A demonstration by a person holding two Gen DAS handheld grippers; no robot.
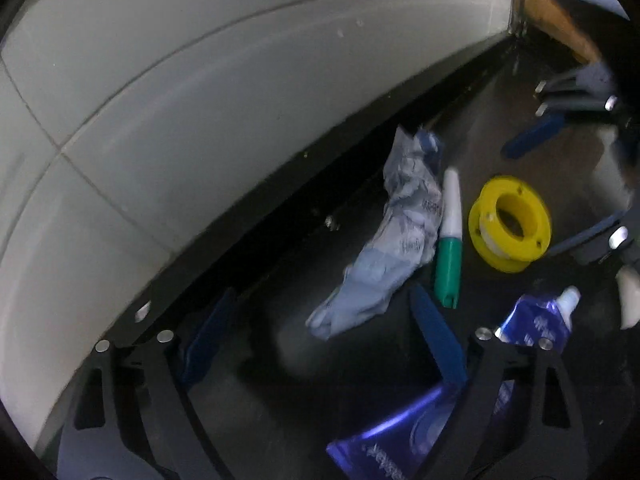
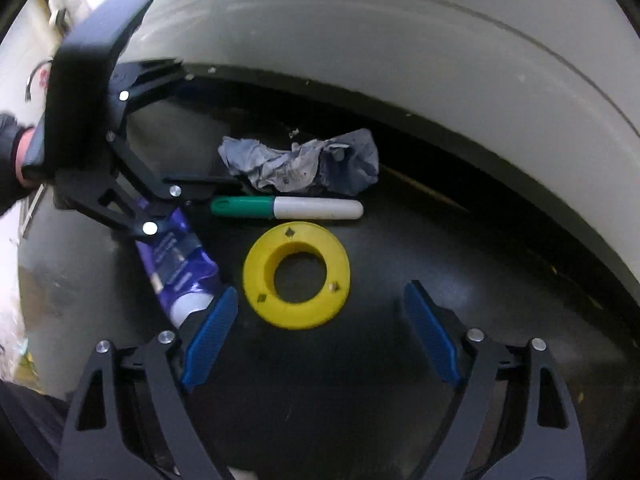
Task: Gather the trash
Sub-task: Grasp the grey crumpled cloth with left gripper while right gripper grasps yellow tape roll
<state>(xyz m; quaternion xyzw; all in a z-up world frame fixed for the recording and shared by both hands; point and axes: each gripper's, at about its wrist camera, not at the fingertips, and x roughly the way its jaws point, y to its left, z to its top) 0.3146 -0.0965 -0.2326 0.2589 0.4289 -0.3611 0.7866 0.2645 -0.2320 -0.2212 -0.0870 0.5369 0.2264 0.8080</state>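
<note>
On a dark tabletop (image 2: 460,248) lie a crumpled blue-grey wrapper (image 1: 396,236) (image 2: 304,166), a green and white marker (image 1: 449,236) (image 2: 286,207), a yellow tape spool (image 1: 510,223) (image 2: 297,274) and a purple tube (image 1: 536,322) (image 2: 178,264). My left gripper (image 1: 320,344) is open just in front of the wrapper; its right finger lies over the purple tube. It shows in the right wrist view (image 2: 192,184) over the tube. My right gripper (image 2: 320,336) is open and empty, just short of the spool. It shows in the left wrist view (image 1: 560,184) beyond the spool.
A pale tiled floor (image 1: 140,100) (image 2: 400,40) lies beyond the table's far edge. A wooden piece (image 1: 560,12) stands at the far corner. A hand in a dark sleeve (image 2: 20,152) holds the left gripper.
</note>
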